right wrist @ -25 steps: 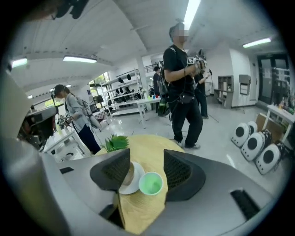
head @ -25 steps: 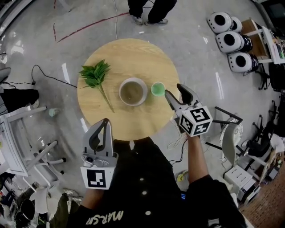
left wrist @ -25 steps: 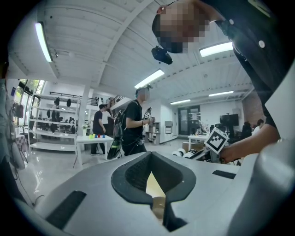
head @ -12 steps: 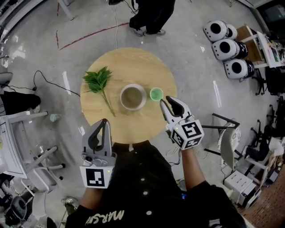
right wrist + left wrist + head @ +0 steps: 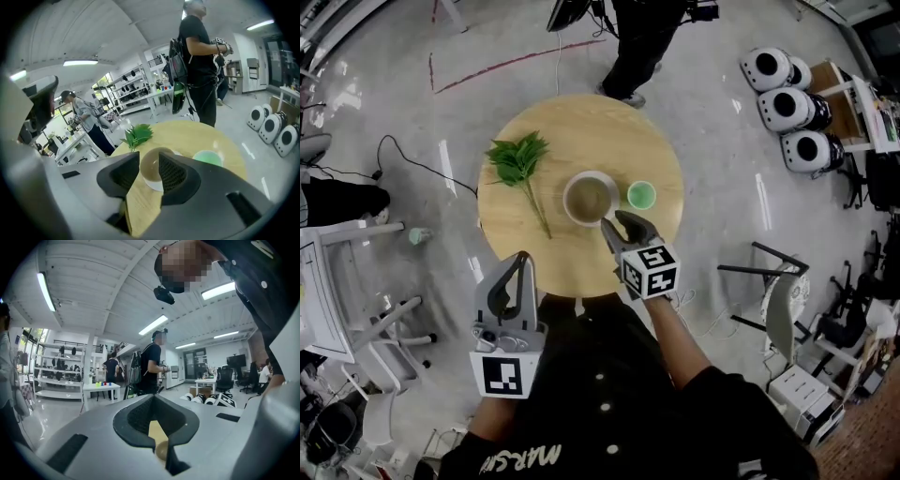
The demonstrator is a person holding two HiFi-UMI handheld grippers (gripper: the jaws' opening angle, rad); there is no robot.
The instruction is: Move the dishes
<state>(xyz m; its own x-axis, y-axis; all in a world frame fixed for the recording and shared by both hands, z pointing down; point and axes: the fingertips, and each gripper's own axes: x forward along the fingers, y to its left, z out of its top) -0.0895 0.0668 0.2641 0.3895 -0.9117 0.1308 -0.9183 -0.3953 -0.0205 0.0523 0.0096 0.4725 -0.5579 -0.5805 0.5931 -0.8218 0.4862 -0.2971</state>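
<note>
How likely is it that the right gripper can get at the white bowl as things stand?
Probably yes: the right gripper sits at the near rim of the white bowl. Its jaws have just been opening, with nothing pinched yet, and the green cup stands clear beside it.

This is a big open lab or workshop hall. A polished grey floor [image 5: 394, 122] marked with a red line [image 5: 506, 62] and crossed by a loose cable [image 5: 427, 161] surrounds the round wooden bench [image 5: 581, 122] that the right hand-held gripper [image 5: 614, 223] reaches over. Three white round devices [image 5: 784, 110] sit on the floor well off to its right. Ahead of the left hand-held gripper [image 5: 153, 399] stand stocked shelves [image 5: 56, 376], white tables [image 5: 101, 389] and office chairs [image 5: 229, 378] under long ceiling lights [image 5: 47, 291], with a person [image 5: 152, 364] wearing a backpack among them.
</note>
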